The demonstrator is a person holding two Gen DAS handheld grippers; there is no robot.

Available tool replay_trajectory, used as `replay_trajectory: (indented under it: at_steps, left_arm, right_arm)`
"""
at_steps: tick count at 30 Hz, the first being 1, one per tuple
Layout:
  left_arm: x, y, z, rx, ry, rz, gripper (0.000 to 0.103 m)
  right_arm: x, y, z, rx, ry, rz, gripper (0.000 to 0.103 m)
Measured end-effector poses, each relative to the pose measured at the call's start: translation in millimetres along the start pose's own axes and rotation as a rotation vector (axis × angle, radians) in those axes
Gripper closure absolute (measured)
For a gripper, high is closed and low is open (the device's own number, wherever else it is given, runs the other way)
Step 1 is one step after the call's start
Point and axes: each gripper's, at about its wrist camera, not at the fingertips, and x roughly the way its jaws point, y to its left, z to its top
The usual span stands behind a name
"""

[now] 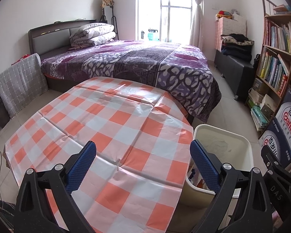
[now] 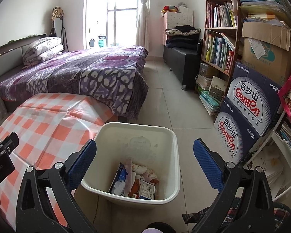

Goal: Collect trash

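Both wrist views overlook table (image 1: 114, 120) and bin (image 2: 137, 136)

So I'm in somebody's bedroom, pretty clearly a lived-in home. There's a bed (image 1: 130, 62) with a purple patterned cover and a folded quilt (image 1: 93, 34) at the headboard, a curtained window (image 1: 164, 9) behind it, a crammed bookshelf (image 2: 221, 36), stacked Ganten water cartons (image 2: 248, 114) and folded clothes (image 2: 182, 36) on a dark bench.
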Motion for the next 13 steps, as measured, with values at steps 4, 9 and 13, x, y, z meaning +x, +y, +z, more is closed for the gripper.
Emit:
replay_trajectory:
  at_steps: [4,9,13]
  left_arm:
    - [-1.4,-3.3,-0.6,0.009,-0.005,-0.004,0.009]
    - [-3.4,-7.8,-0.4,0.022,-0.006,-0.015,0.009]
    - [1.1,-8.0,-1.2,0.017,0.023,-0.024,0.008]
  right_arm:
    - [-0.1,-0.7,-0.3,0.003,-0.003,-0.001,0.007]
    - [-1.5,-6.1,0.5,0.012,-0.007,-0.002,0.007]
    - [-1.7,-6.3,0.5,0.009,-0.008,-0.002,0.007]
